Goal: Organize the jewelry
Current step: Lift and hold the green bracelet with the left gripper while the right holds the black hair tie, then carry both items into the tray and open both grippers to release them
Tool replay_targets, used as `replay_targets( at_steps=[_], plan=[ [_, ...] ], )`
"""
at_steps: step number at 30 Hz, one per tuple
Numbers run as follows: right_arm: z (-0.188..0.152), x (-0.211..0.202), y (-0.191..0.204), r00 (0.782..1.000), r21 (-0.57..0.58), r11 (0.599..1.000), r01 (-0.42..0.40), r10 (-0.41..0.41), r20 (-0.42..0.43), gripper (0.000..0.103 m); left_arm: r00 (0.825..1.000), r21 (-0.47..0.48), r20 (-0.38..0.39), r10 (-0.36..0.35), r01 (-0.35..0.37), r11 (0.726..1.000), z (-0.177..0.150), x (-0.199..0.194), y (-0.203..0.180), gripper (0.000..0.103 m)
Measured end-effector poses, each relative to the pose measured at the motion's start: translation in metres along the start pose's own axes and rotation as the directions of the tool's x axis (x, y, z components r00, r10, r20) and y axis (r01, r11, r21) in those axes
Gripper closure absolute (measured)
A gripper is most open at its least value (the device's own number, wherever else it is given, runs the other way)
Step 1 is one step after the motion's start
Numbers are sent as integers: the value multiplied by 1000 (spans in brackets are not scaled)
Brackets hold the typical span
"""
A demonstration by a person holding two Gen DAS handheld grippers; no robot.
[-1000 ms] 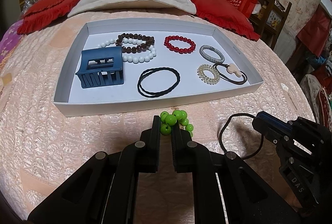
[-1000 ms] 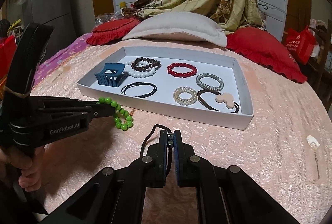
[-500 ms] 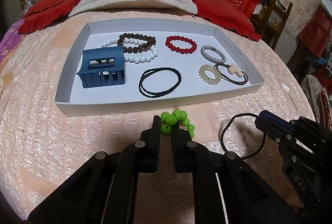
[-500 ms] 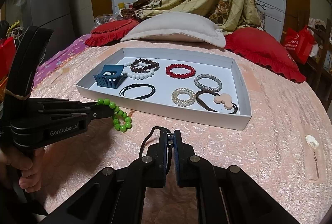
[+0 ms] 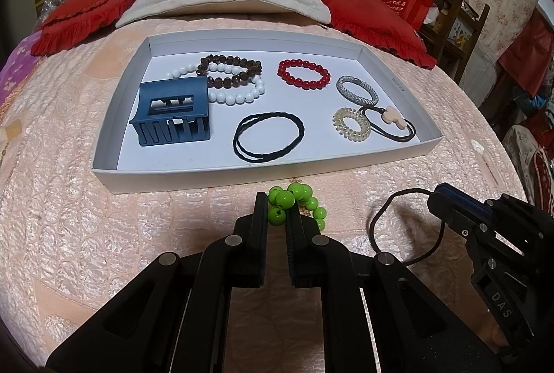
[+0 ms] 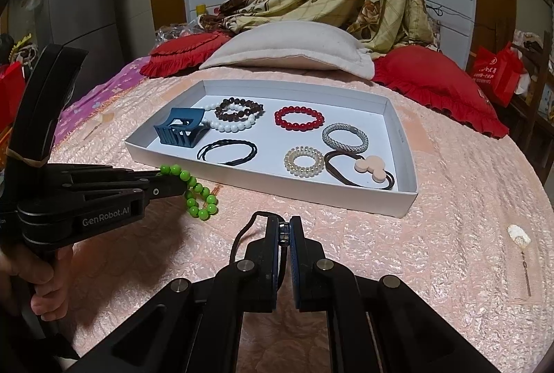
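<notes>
Left wrist view. My left claw (image 5: 277, 217) is clamped on the green bead bracelet (image 5: 294, 203): one bead sits pinched between the tips, and the rest of the loop bunches above and to the right of them. The white tray (image 5: 270, 177) lies straight ahead along the claw's axis, its near wall just beyond the beads. Its long side runs across the view. Directly past that wall is a black hair tie (image 5: 268, 137); the blue hair clip (image 5: 171, 115) sits ahead-left. The floor strip between that tie and the near wall is bare. I judge the coming move to be a lift over the near wall, then forward. At the right edge, my right claw (image 5: 438, 203) grips a thin black cord loop (image 5: 391, 224) that hangs over the bedspread.

Right wrist view. My right claw (image 6: 284, 231) is pressed together on a small metal piece of the black cord loop (image 6: 242, 234), which trails left and down from the tips. The tray (image 6: 263, 179) lies ahead and slightly right, its near wall well apart from these tips. My left claw (image 6: 176, 181) enters level from the left, with the green bead bracelet (image 6: 199, 196) drooping from it just beside the tray's near-left wall. The left claw is the nearer of the two to the tray, so I expect its bracelet to go in first.
</notes>
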State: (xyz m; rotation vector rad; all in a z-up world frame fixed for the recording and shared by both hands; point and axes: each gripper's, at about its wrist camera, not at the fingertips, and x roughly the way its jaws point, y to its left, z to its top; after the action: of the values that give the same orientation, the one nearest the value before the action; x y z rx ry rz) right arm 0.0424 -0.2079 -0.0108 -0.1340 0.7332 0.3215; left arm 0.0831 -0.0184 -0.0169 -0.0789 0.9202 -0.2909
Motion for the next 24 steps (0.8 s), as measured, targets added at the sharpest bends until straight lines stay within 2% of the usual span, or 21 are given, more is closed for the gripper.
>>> replay_targets(
  at_steps=[8,14,20,24],
  plan=[
    [1,-1,-2,1000,7,1000,1,-1,7,98,1000,-2,0,2,-2,1000,0,0,0,95],
    [8,-11,-5,999,24,1000,-4,3,47,98,1000,-3,16,-18,18,1000,2,-9,-1,95],
    [29,-18,-20,996,67,998,-22,16,88,98,997,-18,54,-61,62,998,12,-24,-2,95],
    [51,-20,-29,992,77,997,-22,13,122,98,993,-35,97,-73,77,996,32,-33,0,95]
  ],
)
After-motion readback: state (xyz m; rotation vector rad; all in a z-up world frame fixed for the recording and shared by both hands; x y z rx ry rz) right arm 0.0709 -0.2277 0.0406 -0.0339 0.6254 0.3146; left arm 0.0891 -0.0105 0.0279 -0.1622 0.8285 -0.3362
